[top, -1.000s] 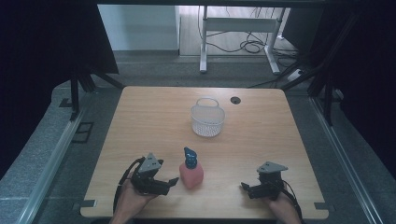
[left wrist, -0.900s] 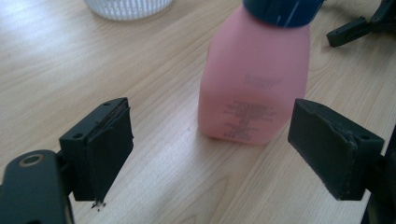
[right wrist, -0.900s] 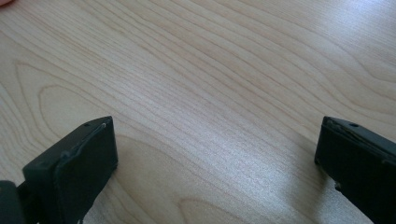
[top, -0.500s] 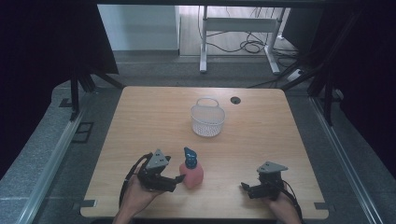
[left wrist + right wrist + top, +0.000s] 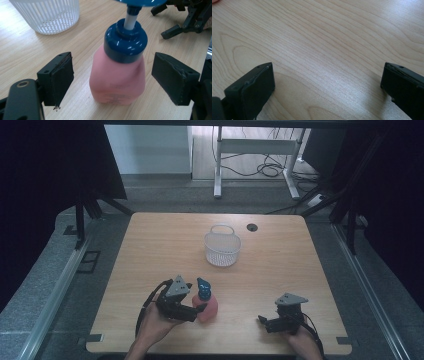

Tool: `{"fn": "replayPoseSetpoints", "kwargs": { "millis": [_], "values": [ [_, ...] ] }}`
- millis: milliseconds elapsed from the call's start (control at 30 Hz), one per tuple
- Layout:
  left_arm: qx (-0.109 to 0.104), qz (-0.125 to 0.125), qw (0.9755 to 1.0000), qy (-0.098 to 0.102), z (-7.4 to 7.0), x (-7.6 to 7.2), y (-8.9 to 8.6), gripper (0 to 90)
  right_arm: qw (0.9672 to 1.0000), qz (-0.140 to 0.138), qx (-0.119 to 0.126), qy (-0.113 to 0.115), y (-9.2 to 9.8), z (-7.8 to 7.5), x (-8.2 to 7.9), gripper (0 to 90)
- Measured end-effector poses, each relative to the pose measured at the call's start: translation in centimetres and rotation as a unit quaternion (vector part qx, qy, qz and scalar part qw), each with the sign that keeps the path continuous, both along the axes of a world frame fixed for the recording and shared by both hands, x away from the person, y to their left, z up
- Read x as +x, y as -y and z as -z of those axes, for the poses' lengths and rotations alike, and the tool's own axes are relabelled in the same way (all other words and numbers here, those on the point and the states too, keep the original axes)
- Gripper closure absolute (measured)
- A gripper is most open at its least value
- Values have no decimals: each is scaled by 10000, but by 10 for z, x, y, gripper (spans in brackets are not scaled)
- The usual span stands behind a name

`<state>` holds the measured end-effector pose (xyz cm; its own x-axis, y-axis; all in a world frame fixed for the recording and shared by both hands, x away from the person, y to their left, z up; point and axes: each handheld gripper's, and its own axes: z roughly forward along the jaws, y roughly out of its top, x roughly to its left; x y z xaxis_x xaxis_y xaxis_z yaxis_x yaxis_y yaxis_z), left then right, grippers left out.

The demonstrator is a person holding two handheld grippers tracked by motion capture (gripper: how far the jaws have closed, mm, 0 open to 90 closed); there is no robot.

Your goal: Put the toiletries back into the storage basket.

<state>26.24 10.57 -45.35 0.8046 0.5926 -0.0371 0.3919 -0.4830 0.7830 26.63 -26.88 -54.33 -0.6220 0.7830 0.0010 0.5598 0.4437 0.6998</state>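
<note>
Table (image 5: 150, 245) first: its wooden top carries everything, and I keep my work close to the near edge where my arms reach without stretching. White mesh basket (image 5: 222, 249) stands nearer the far edge, about midway across, well apart from both my hands; I judge it is left open-topped there as a place to drop something in. Pink pump bottle (image 5: 117, 75) with its blue cap stands upright near the near edge, left of the middle. My left gripper (image 5: 113, 75) straddles it, jaws spread wide with a gap on each side of the body, touching nothing; I line up low on the body because the pump neck would be a poor hold. My right gripper (image 5: 280, 319) rests toward the near right corner, jaws parted and empty over bare wood, out of the way.
</note>
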Motion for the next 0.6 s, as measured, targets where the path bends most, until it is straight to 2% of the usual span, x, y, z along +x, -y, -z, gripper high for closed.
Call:
{"fn": "replayPoseSetpoints", "kwargs": {
  "millis": [367, 600],
  "values": [
    [-24, 100, 9999, 120, -6, 4, 11, 293, 10000, 5, 3, -2, 0, 0, 0, 0],
    [-35, 142, 9998, 115, -7, 7, 17, 386, 10000, 1, 2, -3, 0, 0, 0, 0]
  ]
}}
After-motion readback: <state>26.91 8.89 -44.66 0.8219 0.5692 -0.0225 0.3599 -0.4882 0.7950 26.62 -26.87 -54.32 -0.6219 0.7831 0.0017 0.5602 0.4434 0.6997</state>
